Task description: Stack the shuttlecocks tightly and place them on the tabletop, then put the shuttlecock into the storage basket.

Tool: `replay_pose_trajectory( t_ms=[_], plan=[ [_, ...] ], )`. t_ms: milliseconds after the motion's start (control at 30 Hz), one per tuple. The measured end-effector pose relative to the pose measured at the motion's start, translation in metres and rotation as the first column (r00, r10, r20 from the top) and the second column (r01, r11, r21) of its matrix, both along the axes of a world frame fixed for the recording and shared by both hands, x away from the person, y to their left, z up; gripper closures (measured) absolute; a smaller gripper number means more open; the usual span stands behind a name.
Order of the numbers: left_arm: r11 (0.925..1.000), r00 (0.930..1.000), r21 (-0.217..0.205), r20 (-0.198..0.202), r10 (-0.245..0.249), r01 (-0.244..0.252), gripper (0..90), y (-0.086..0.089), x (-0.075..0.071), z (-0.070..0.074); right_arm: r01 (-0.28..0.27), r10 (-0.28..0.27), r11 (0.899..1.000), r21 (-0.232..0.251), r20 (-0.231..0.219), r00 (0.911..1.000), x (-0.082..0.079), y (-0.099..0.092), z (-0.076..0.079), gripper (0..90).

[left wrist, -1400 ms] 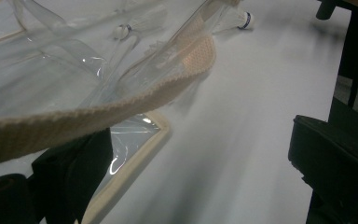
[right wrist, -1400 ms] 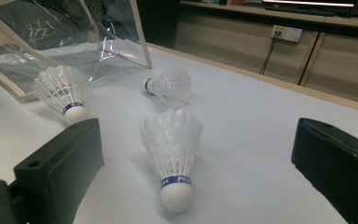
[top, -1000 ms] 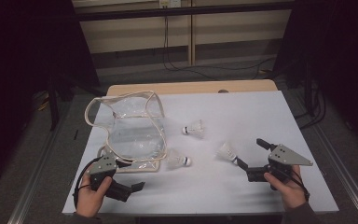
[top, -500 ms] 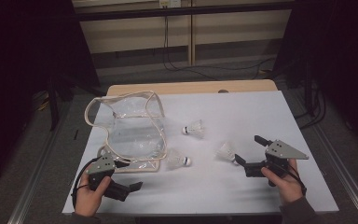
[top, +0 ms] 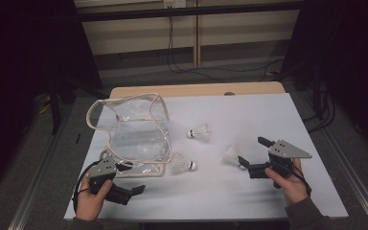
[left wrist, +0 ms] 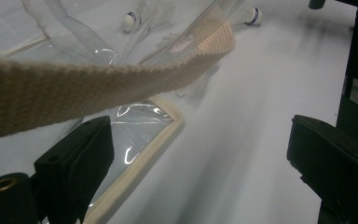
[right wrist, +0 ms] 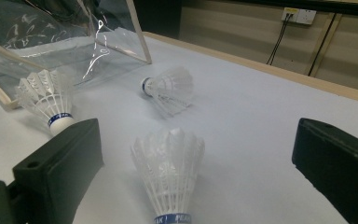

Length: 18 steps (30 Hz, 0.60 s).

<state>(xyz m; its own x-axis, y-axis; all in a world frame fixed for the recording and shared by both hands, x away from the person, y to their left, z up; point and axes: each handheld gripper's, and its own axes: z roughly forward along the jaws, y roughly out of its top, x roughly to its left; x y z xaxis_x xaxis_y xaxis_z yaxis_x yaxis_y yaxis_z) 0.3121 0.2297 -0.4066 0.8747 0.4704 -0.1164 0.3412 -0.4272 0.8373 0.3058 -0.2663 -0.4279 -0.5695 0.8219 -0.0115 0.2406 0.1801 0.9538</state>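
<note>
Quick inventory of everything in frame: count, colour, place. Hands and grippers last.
shuttlecocks: 3, white feathers, blue band at the cork; one mid-table, one by the bag's near right corner, one between the right gripper's jaws.
clear bag: 1, transparent with beige trim, left half of the table, mouth standing open.
strap: 1, beige webbing, part of the bag, passing over the left gripper's jaws.
table: 1, white top, wooden far edge.
wall socket: 1, white, on the far wall.
left gripper: 1, black, near left, jaws open.
right gripper: 1, black with grey plate, near right, jaws open.
hands: 2, one on each gripper.
</note>
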Motion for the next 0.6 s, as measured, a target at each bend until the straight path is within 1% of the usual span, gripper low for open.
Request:
replay_pose_trajectory(
  t_ms=[167,233,267,333,433,500,600],
  plan=[
    [1.0000,1.0000,0.006,0.000,-0.004,0.004,7.0,0.000,0.000,0.000,0.005,-0.005,1.000,-0.001,-0.002,1.0000,0.004,0.002,0.003,1.2],
    [1.0000,1.0000,0.004,0.000,0.002,-0.002,7.0,-0.001,0.000,0.000,0.009,-0.009,1.000,0.000,-0.004,1.0000,0.006,0.003,0.004,1.3],
    [1.0000,1.0000,0.008,0.000,0.000,0.000,7.0,-0.001,0.000,0.000,0.008,-0.008,1.000,0.001,-0.008,0.9999,0.007,0.003,0.004,1.3],
    [1.0000,1.0000,0.001,0.000,0.003,-0.003,7.0,-0.001,0.000,0.000,0.012,-0.012,1.000,0.001,-0.015,0.9998,0.009,0.003,0.004,2.1],
    [1.0000,1.0000,0.007,0.000,0.000,0.000,6.9,-0.001,0.001,0.000,0.010,-0.010,1.000,-0.001,-0.038,0.9992,0.013,0.004,0.004,1.9],
    [1.0000,1.0000,0.002,0.000,0.004,-0.004,6.9,-0.002,0.000,0.000,0.009,-0.009,1.000,-0.010,-0.051,0.9987,0.014,0.005,0.003,1.7],
    [1.0000,1.0000,0.003,0.001,0.005,-0.005,6.8,-0.001,0.001,0.000,0.010,-0.011,1.000,-0.012,-0.053,0.9985,0.016,0.007,0.003,1.8]
  ],
)
